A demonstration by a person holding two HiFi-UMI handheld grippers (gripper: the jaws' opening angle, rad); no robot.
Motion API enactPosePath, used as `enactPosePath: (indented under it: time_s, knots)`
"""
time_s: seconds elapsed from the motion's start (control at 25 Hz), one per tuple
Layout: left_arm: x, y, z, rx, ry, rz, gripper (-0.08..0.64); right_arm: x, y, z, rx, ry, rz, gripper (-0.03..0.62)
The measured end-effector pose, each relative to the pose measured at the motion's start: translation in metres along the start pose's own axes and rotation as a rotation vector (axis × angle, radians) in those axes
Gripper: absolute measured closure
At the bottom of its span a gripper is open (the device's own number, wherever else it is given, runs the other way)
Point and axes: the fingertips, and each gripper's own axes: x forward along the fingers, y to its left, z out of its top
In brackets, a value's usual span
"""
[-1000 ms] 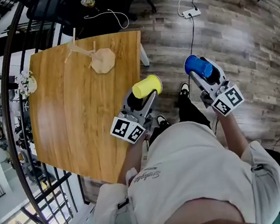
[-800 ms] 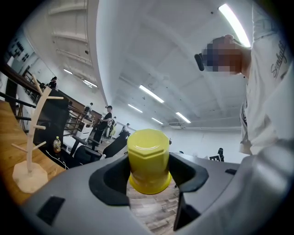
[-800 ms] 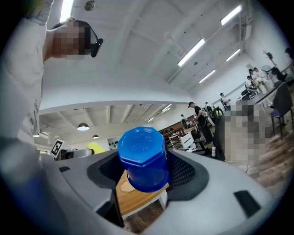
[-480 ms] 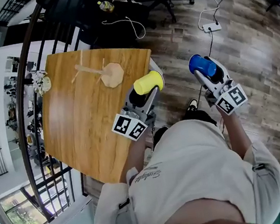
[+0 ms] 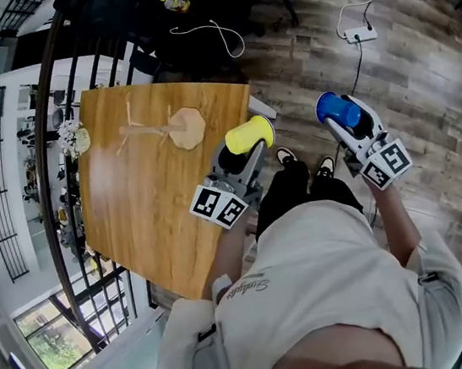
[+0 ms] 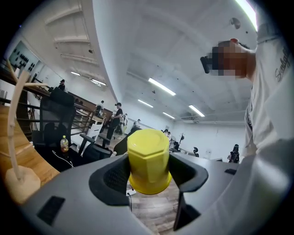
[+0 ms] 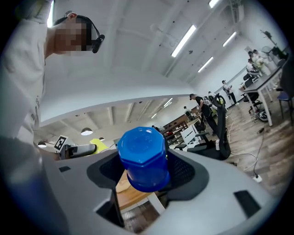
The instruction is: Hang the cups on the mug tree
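Head view: above person, facing steeply down on tabletop, floor. Gripper views: close behind own jaws, tilted up toward ceiling. All share tabletop; right gripper view catches left hand-held gripper.

The wooden table stands on a plank floor. Near the table's far right corner a wooden mug tree stands upright, its branches bare. The rest of the tabletop shows plain wood. Far right on the floor lies a white power strip.
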Motion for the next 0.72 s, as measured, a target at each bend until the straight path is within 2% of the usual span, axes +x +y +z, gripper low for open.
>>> enactPosePath:
  time_s: [0.2, 0.36, 0.52, 0.72]
  knots:
    - [0.049, 0.028, 0.003, -0.024, -0.038, -0.056, 0.290, 0.016, -0.027, -0.007, -0.013, 0.028, -0.038, 0.319]
    - [0.080, 0.043, 0.017, -0.041, -0.055, -0.092, 0.290, 0.029, -0.035, 0.026, -0.043, 0.015, -0.074, 0.319]
    - [0.108, 0.078, 0.049, -0.032, -0.082, -0.110, 0.290, 0.082, -0.043, 0.048, -0.085, 0.035, -0.060, 0.319]
    - [0.111, 0.113, 0.069, -0.028, -0.081, -0.118, 0.290, 0.146, -0.037, 0.060, -0.098, 0.026, -0.020, 0.319]
